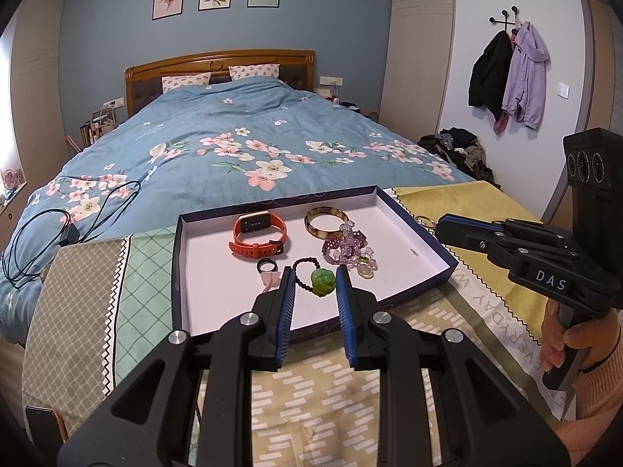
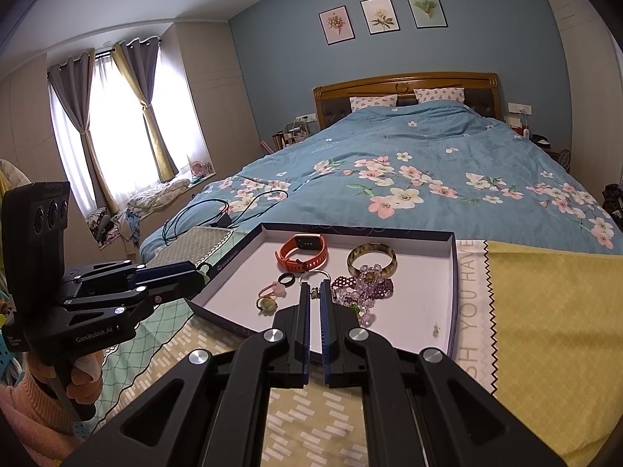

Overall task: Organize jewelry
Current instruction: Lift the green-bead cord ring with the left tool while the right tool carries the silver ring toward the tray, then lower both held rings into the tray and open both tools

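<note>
**Spotter:** Your right gripper [image 2: 314, 285] is pressed together and pinching the key ring [image 2: 316, 271] by its small tab. The loop hangs off the fingertips.

**Checker:** And where does that put it against the tray [image 2: 456, 272]?

**Spotter:** From your left wrist view, the ring sits near the tray's right wall. I cannot tell whether it is just inside or just outside. From your right wrist view the tray floor lies ahead of the fingers and below them.

**Checker:** So which way do you go?

**Spotter:** My guess is forward and down. The bare floor along the right wall looks the safest spot, to the right of the purple beads [image 2: 373, 286]. Steer clear of that heap, since the loop could snag in it.

**Checker:** And your left gripper [image 1: 314, 271]?

**Spotter:** Spread, with nothing pinched. In its own view the green pendant [image 1: 323, 282] shows between the fingers, but it lies on the tray floor near the front-left corner. The cord loops away from you, towards the watch. Your left hand is the nearer one for it; the right is busy.
</note>
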{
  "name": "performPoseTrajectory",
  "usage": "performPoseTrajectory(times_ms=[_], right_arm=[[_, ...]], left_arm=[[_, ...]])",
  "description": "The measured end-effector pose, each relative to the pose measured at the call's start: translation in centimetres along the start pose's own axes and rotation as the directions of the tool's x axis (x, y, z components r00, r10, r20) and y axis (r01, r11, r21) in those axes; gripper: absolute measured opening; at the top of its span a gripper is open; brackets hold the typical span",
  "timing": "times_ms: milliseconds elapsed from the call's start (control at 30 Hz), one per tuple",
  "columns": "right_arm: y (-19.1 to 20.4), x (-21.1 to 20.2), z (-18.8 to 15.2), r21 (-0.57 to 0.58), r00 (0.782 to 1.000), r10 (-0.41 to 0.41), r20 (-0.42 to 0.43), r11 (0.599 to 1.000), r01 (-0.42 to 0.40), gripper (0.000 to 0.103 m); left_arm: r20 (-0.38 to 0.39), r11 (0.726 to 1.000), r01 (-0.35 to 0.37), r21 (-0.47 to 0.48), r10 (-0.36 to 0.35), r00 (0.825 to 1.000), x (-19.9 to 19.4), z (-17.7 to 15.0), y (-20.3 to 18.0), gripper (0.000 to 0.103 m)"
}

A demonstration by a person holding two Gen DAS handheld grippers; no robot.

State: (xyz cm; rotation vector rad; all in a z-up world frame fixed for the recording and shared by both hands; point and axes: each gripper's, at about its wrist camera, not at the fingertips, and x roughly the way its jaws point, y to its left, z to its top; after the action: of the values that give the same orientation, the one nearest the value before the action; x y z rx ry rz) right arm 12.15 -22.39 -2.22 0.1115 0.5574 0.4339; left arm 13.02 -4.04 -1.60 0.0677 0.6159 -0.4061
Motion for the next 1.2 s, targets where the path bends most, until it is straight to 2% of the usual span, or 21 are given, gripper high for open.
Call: performPoseTrajectory(times_ms=[833, 1200], right_arm=[[0.1, 2.0, 1.0, -0.012, 1.0, 0.002, -0.011, 1.0, -0.002, 0.003], [-0.6, 3.2, 1.1, -0.008, 0.999, -0.006, -0.031, 1.0, 0.005, 0.003]], left_arm=[[-0.005, 0.999, -0.034, -0.01, 0.034, 0.999, 2.0, 0.8, 1.1, 0.022], [-0.032, 0.999, -0.049, -0.022, 0.048, 0.998, 3.7, 1.1, 1.7, 0.022]])
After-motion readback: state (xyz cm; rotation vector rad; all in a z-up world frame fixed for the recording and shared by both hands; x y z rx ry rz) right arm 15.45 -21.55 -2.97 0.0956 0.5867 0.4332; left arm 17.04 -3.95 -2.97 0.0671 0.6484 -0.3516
